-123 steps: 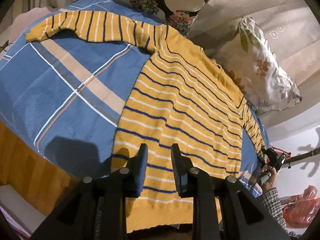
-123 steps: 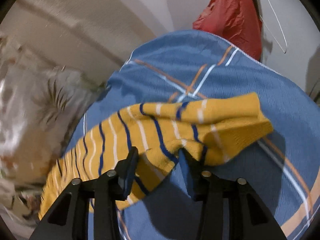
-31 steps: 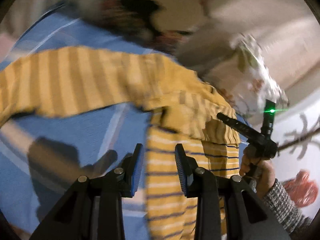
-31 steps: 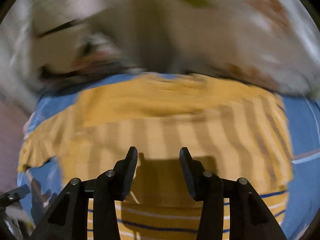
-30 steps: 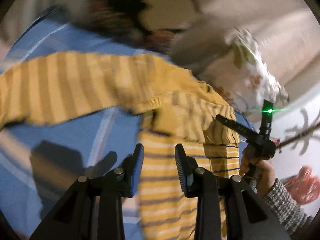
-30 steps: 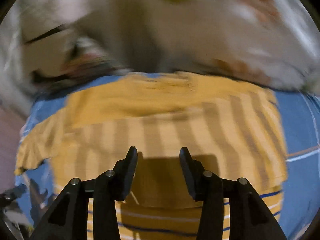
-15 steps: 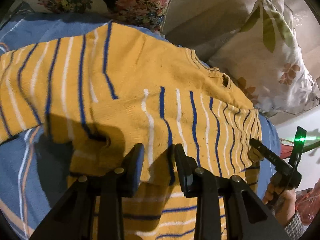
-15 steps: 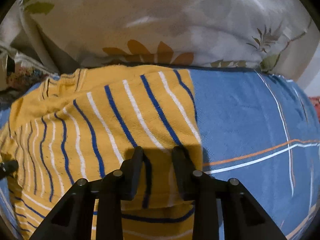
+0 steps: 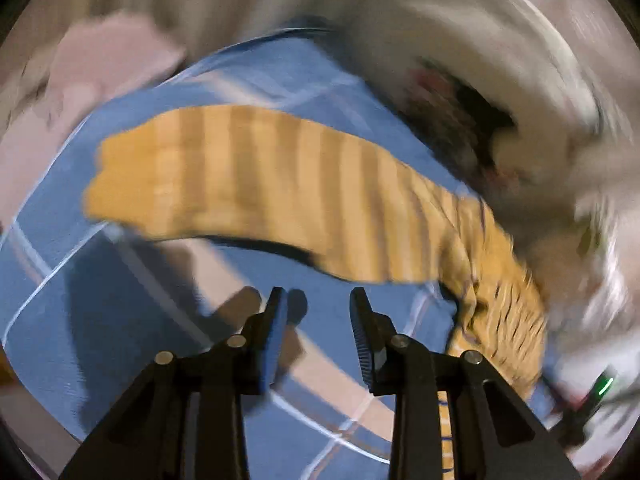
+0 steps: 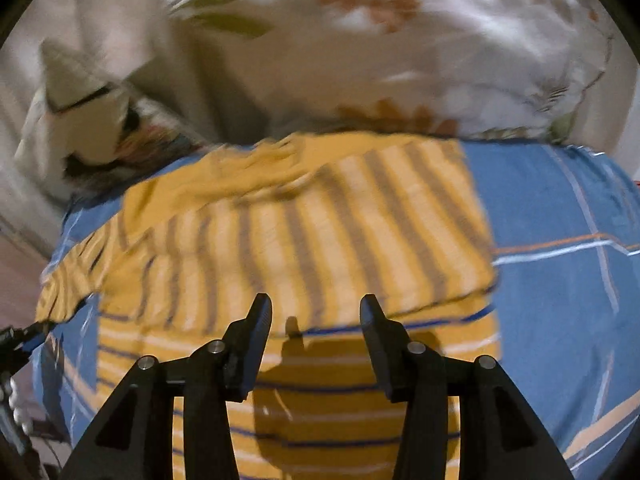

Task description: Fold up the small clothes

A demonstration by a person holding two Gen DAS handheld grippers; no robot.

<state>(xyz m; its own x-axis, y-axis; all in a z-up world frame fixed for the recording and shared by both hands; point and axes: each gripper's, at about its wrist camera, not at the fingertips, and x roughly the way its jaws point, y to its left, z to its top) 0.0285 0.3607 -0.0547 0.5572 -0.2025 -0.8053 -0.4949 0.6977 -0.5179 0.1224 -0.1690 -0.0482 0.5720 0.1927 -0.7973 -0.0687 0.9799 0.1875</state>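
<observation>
Hovering nearest the lens in the right wrist view, the right gripper (image 10: 316, 312) is standing released, its jaws having just been opening, with nothing between them; it is hanging just over the yellow striped sweater (image 10: 320, 248), near the lower edge of the flap folded across the sweater's chest. That flap, the right sleeve and side, is lying flat on the sweater's body, so one side fold is looking done. Beyond the sweater, the floral pillow (image 10: 400, 40) is resting against the sweater's collar end, and the blue checked bedspread (image 10: 560, 220) is showing bare to the right of the sweater.

In the left wrist view, the left gripper (image 9: 316, 312) is also standing released and empty, its jaws a modest gap apart, hanging over bare bedspread (image 9: 120, 300) just below the sweater's other sleeve (image 9: 248, 176). That sleeve is stretching straight out from the sweater's shoulder, unfolded and lying flat on the bed, though motion blur is smearing its stripes. Farther off, beyond the sleeve, pale bedding is blurring past recognition.

Judging from this, the task is standing roughly a third along: one side is folded in, the outstretched sleeve is waiting to be brought across the sweater's body, and the lengthwise fold of hem toward collar is remaining after that
</observation>
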